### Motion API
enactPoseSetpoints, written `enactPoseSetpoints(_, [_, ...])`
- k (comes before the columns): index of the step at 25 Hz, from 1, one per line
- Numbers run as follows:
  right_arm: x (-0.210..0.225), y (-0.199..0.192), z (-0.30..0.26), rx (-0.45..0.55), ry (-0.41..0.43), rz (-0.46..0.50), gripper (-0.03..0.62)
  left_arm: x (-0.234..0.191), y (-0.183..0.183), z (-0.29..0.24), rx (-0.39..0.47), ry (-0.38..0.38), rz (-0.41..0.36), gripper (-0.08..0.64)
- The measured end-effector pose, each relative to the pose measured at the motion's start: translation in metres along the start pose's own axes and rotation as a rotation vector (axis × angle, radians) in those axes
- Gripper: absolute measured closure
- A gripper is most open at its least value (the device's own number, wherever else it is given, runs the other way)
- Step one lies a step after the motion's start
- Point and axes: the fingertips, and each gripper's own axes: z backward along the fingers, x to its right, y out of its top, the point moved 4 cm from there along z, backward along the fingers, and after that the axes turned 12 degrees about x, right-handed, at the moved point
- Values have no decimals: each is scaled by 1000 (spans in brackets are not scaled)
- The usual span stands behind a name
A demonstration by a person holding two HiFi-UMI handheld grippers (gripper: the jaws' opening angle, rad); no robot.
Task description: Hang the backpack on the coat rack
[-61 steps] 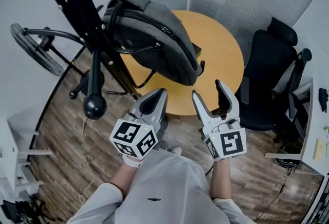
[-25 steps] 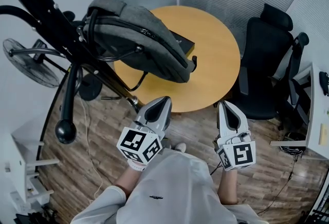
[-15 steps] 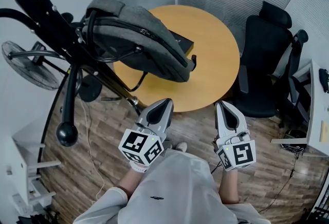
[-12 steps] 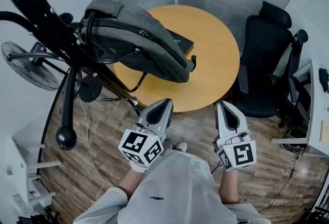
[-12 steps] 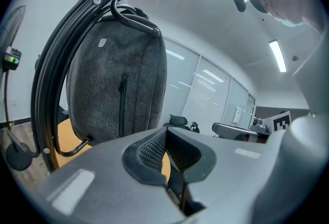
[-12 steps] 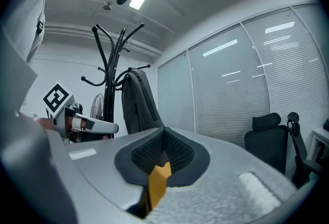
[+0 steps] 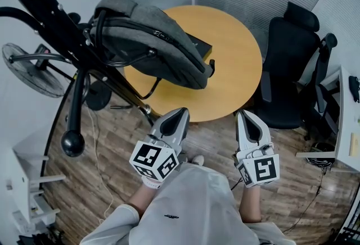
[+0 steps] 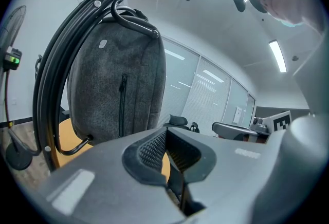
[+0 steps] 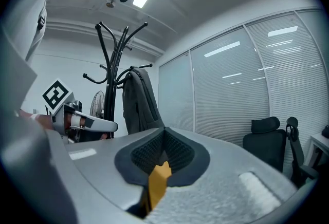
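Observation:
A grey backpack [image 7: 152, 36] hangs by its top from a hook of the black coat rack [image 7: 62, 30], its body over the edge of the round wooden table [image 7: 236, 58]. In the left gripper view the backpack [image 8: 118, 89] hangs upright against the rack's curved poles [image 8: 54, 69]. Below it, over the floor, my left gripper [image 7: 180, 116] and right gripper [image 7: 247, 119] are held side by side, both shut with nothing in them and well apart from the bag. The right gripper view shows the rack [image 9: 110, 74] and backpack [image 9: 140, 102] at a distance.
A black office chair [image 7: 292, 64] stands right of the table. A floor fan [image 7: 34, 69] is behind the rack at left. A desk edge [image 7: 349, 126] lies at far right and a white shelf unit [image 7: 22, 182] at lower left. Wooden floor lies below the grippers.
In the oldest frame the right gripper was open and nearer the backpack; it is now shut and drawn back. Over the last second nothing has moved.

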Motion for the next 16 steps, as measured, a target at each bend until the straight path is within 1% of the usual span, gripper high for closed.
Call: enactPoseSetpoints(16, [0,2,20,6,-23,-3,591,14,-4,7,1,-22,-4,541])
